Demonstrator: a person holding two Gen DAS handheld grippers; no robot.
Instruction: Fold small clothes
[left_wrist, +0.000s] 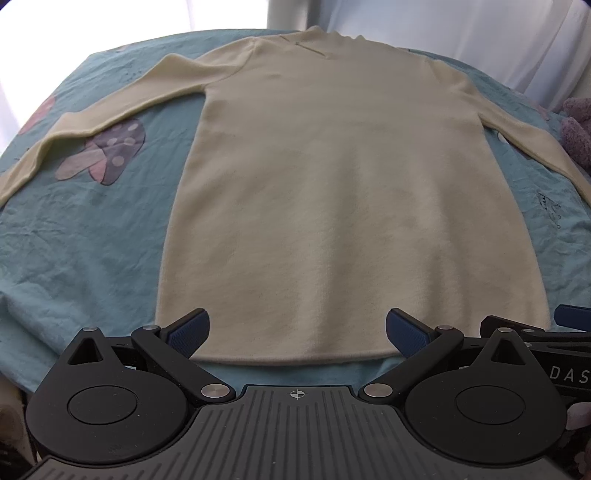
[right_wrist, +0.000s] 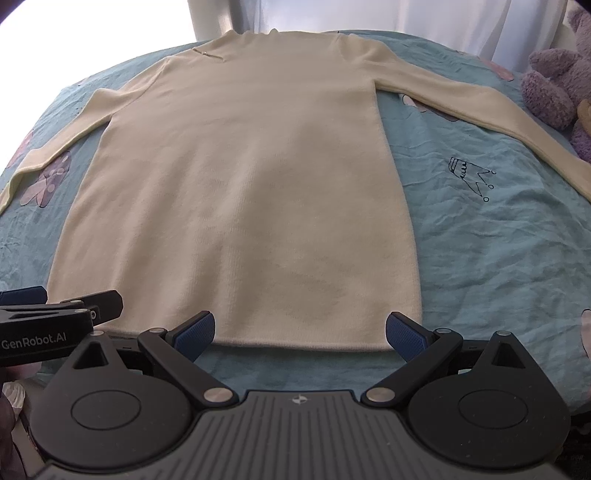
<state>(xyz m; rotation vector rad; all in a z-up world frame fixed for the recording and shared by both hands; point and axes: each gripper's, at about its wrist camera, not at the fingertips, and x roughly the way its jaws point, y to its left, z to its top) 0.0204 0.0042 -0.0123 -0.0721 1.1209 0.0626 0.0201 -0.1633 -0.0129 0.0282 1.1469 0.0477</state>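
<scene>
Cream sweater (left_wrist: 332, 192) flat on my teal sheet (left_wrist: 85, 240), sleeves spread, my left gripper (left_wrist: 297, 334) and right gripper (right_wrist: 300, 334) both wide apart at its hem, purple plush (right_wrist: 557, 81) beyond its right sleeve

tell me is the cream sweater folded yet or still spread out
Spread out: the cream sweater lies flat on the blue sheet, both sleeves extended sideways, no folds.

Bare bed sheet (right_wrist: 480, 240) lies open on both sides of the cream sweater (right_wrist: 236, 192), whose spread sleeves cross it toward the far corners. A purple plush toy (right_wrist: 554, 81) crowds the far right edge. The left tool (left_wrist: 297, 334) and right tool (right_wrist: 300, 334) hang side by side at the hem, near each other
</scene>
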